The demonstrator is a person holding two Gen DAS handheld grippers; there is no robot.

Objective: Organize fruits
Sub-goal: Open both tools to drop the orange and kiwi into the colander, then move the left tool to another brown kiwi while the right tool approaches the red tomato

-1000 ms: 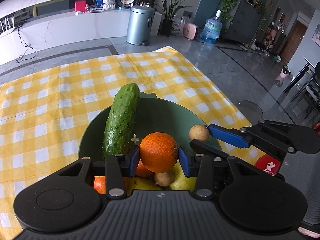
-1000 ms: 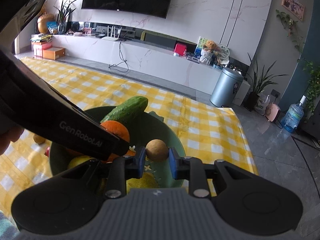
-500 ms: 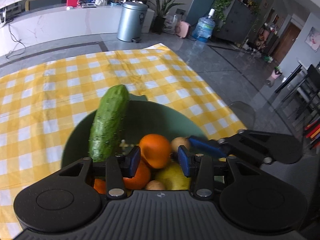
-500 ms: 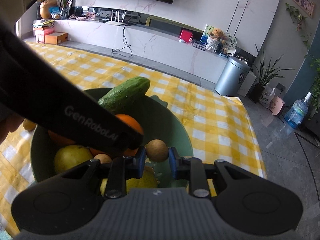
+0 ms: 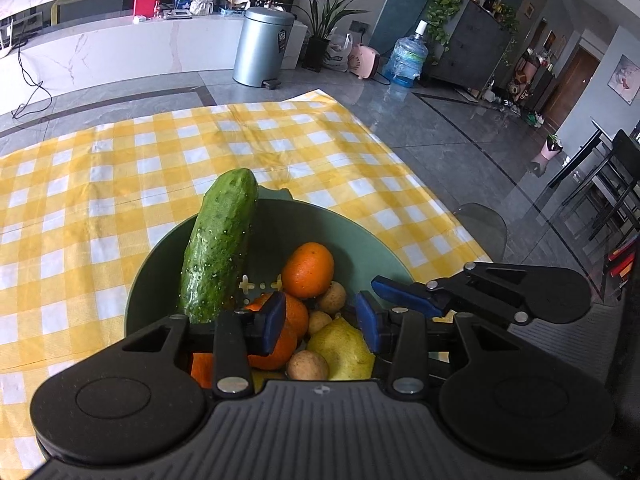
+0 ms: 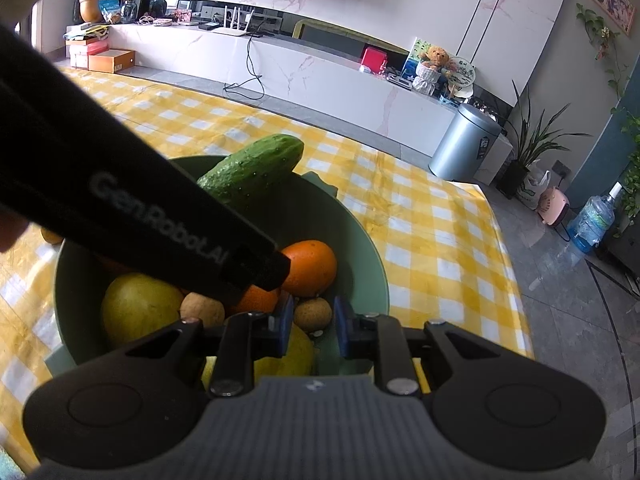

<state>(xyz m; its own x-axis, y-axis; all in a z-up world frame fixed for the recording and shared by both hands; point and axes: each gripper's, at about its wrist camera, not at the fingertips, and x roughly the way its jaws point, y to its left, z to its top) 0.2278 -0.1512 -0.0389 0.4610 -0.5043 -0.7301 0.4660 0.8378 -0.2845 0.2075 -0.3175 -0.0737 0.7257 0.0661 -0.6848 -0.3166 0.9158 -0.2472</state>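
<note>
Tools [image 5: 320,322] [image 6: 310,326] agape over green bowl [image 5: 360,240] — orange [image 5: 308,264], cucumber [image 5: 220,240] w/in

From my right wrist camera I can read only "GenRobotAI", in pale letters along the black body of the left claw [image 6: 256,276], which crosses up and left of my right claw [image 6: 310,326]. Other labels are too small to read.

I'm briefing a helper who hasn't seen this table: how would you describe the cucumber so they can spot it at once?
Find the yellow-and-white checked tablecloth and the green bowl of fruit sitting on it. The cucumber leans against the bowl's far-left wall, its tip poking above the rim. It is the only long, dark green, bumpy item; everything beside it is round and orange, yellow or tan.
</note>
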